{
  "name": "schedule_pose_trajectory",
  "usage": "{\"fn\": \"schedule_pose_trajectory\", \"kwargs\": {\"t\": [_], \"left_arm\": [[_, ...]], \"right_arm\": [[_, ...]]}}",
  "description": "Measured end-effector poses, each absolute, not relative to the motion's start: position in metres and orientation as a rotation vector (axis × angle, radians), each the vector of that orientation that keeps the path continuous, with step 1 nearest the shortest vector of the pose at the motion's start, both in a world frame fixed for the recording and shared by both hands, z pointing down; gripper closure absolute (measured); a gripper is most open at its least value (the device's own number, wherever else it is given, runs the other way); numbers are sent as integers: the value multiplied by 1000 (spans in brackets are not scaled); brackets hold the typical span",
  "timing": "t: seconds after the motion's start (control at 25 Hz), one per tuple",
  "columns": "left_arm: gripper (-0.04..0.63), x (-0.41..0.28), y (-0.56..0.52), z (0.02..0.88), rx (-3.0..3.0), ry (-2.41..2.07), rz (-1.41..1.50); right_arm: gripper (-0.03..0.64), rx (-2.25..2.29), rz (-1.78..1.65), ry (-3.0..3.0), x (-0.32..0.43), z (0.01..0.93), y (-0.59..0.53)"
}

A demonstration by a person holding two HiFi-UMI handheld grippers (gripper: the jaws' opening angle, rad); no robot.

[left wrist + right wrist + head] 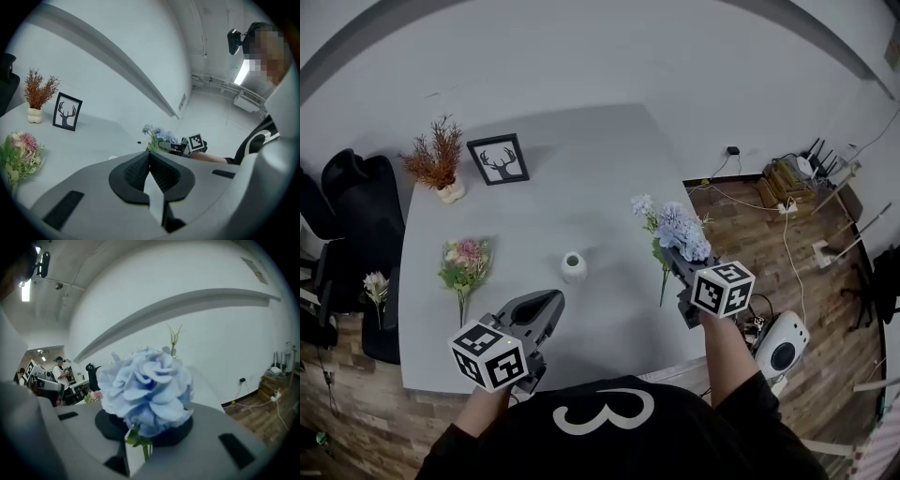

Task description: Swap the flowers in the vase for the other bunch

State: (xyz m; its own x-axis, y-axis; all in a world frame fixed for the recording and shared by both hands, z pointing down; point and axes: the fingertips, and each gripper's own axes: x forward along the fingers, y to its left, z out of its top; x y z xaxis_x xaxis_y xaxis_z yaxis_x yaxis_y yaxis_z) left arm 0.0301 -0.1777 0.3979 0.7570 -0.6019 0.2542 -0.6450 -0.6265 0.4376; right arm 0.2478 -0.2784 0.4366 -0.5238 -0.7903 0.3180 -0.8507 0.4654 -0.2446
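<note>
A small white vase (573, 266) stands with nothing in it on the white table (581, 169), between my two grippers. The pink-and-green bunch (465, 265) (21, 152) lies flat on the table to the vase's left. My right gripper (673, 259) (140, 434) is shut on the stem of the pale blue bunch (675, 230) (150, 387). It holds the bunch in the air over the table's right edge, blooms pointing away from me. My left gripper (546, 306) (150, 165) is shut on nothing, just in front of the vase. The blue bunch (159, 136) also shows in the left gripper view.
A framed deer picture (498, 158) (65, 111) and a dried reddish plant in a white pot (439, 161) (37, 96) stand at the table's far left. Black chairs (356, 216) line the left side. A white device (783, 352) and cables lie on the wood floor at right.
</note>
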Motion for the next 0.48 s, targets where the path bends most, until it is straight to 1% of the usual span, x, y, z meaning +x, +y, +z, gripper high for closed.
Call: {"fn": "schedule_pose_trajectory", "kwargs": {"t": [0.16, 0.48], "left_arm": [[584, 23, -177, 405, 2419, -953, 139], [584, 6, -167, 425, 2355, -989, 198]], "right_arm": [[526, 1432, 699, -2475, 247, 477, -282], [523, 1405, 862, -2360, 235, 545, -295]]}}
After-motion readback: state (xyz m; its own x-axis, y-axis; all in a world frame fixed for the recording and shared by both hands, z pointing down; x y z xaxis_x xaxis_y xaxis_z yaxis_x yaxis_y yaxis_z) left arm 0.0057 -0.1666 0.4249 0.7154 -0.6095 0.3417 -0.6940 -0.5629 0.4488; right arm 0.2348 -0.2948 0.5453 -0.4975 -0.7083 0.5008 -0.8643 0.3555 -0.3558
